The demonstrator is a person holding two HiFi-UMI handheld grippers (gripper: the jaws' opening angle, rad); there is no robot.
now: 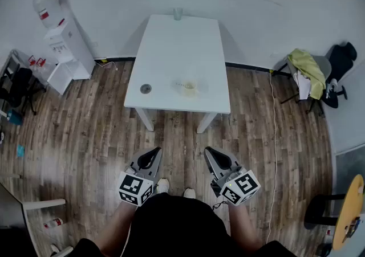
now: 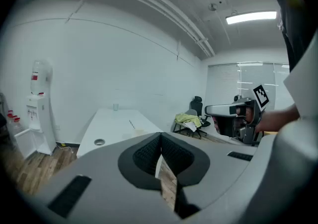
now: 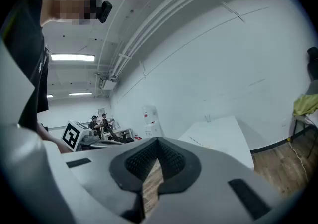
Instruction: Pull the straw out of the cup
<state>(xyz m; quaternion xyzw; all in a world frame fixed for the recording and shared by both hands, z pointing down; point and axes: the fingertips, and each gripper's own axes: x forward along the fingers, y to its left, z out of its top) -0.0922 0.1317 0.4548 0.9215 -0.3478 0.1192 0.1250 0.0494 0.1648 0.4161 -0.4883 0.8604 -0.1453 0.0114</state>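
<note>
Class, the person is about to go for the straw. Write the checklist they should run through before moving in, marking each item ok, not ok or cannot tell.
1. The cup is on the white table: ok.
2. The straw sits in the cup: a thin line shows there, too small to be sure: cannot tell.
3. The left gripper has its tongs open for a grasp: shut, empty: not ok.
4. The right gripper has its tongs open: shut, empty: not ok.
5. Grippers near the cup: both over the floor, short of the table: not ok.
6. Room around the cup: the glass and the round grey fitting sit apart from it: ok.
</note>
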